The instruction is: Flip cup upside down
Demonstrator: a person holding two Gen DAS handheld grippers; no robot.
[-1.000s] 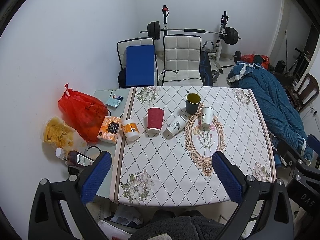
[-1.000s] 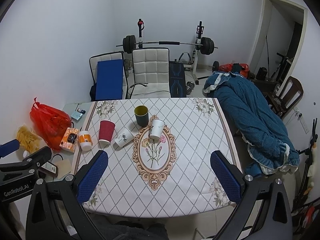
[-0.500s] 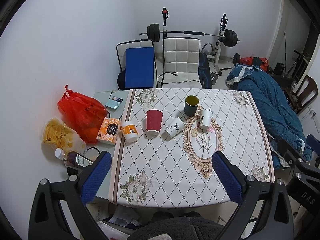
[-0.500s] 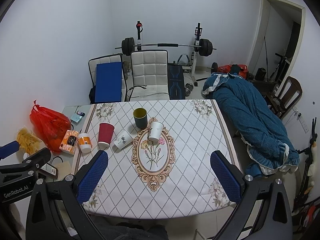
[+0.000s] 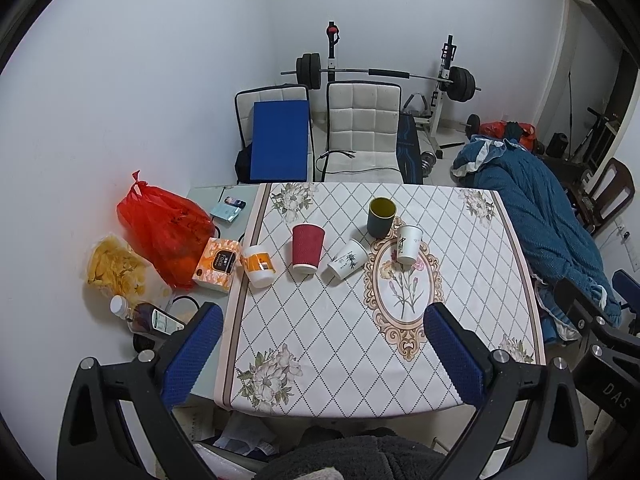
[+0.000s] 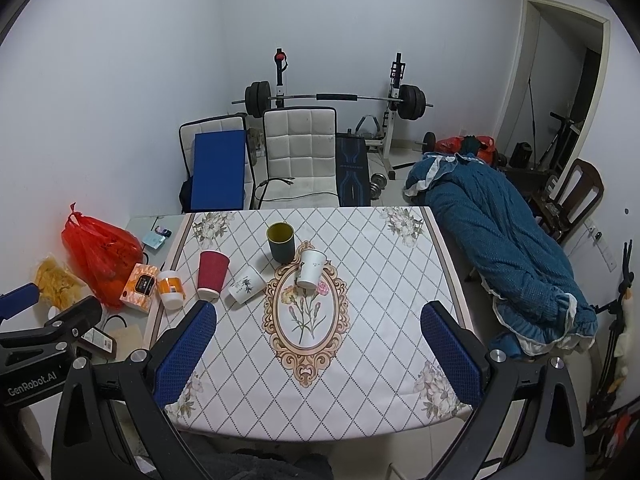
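While both grippers, left (image 5: 320, 354) and right (image 6: 316, 350), hover empty with fingers spread, the approach begins: reach far for the upright green cup (image 6: 281, 242)

Not much readable here tbh. The black body of the left gripper (image 6: 36, 364), poking in at the near left of the right wrist view, says "GenRobot.AI" in white. In the left wrist view, the black body of the right gripper (image 5: 608, 376) at the near right shows "DAS", cut off at the frame edge. The orange tissue box (image 5: 218, 259) left of the table has a dark label, but it's too small to read.
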